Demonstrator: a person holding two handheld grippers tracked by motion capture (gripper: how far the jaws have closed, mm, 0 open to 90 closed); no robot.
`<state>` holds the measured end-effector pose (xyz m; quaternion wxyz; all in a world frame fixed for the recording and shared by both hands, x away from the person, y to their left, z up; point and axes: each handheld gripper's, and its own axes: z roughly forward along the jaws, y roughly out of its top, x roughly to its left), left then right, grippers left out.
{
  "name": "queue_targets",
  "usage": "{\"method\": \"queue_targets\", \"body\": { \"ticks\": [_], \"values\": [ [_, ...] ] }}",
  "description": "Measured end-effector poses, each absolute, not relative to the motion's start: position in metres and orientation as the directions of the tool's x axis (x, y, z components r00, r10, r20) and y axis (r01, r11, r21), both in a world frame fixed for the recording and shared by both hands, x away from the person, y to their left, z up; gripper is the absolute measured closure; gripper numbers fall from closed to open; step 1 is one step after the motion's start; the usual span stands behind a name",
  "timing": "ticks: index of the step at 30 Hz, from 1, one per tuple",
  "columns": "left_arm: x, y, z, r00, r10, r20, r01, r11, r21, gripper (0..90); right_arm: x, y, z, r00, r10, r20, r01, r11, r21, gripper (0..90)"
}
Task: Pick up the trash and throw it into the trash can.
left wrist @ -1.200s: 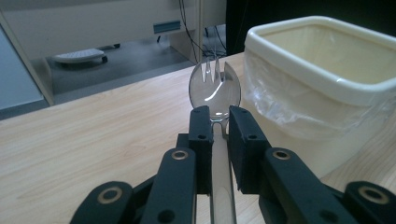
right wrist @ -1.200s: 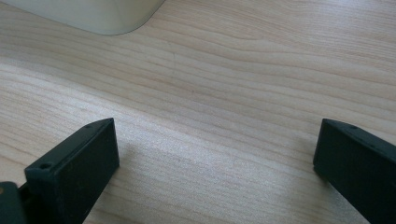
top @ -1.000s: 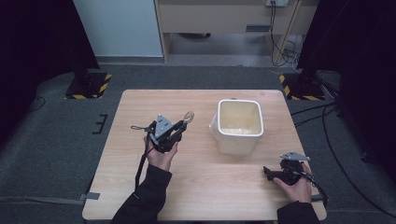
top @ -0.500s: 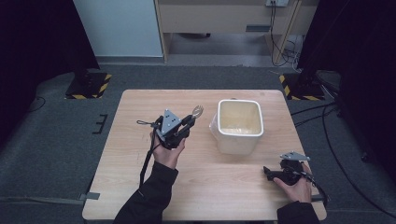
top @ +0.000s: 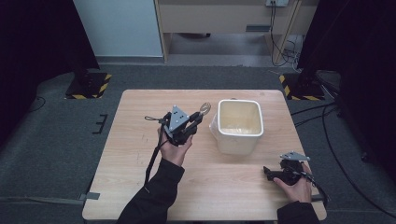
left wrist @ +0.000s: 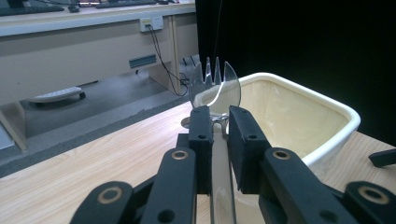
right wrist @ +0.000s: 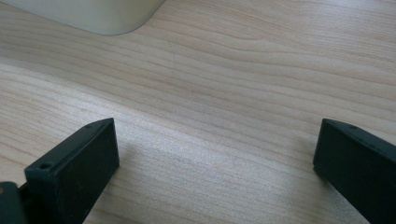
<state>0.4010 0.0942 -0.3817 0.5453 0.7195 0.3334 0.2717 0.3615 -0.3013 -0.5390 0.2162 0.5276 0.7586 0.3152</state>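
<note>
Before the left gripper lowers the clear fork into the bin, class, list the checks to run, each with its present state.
1. Clear plastic fork clamped in the left gripper: ok.
2. Fork tines over the cream bin opening: not ok, they sit beside its rim.
3. Bin upright on the wooden table: ok.
4. Right gripper clear of the bin: ok, open, low over the table.
5. Bin free of contents: cannot tell.
</note>
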Motion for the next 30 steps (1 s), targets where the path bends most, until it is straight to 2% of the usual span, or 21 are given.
{"method": "queue_targets", "body": {
  "ticks": [22, 30],
  "values": [
    [0.430, 0.036, -0.387, 0.679, 0.733, 0.033, 0.187, -0.217, 0.958, 79.4, 0.362, -0.301, -0.539, -0.350, 0.937, 0.004, 0.664, 0.246, 0.706, 0.3],
    [0.446, 0.020, -0.389, 0.675, 0.738, 0.009, 0.204, -0.199, 0.958, 79.4, 0.362, -0.302, -0.539, -0.351, 0.936, 0.003, 0.663, 0.247, 0.706, 0.3]
  ]
}}
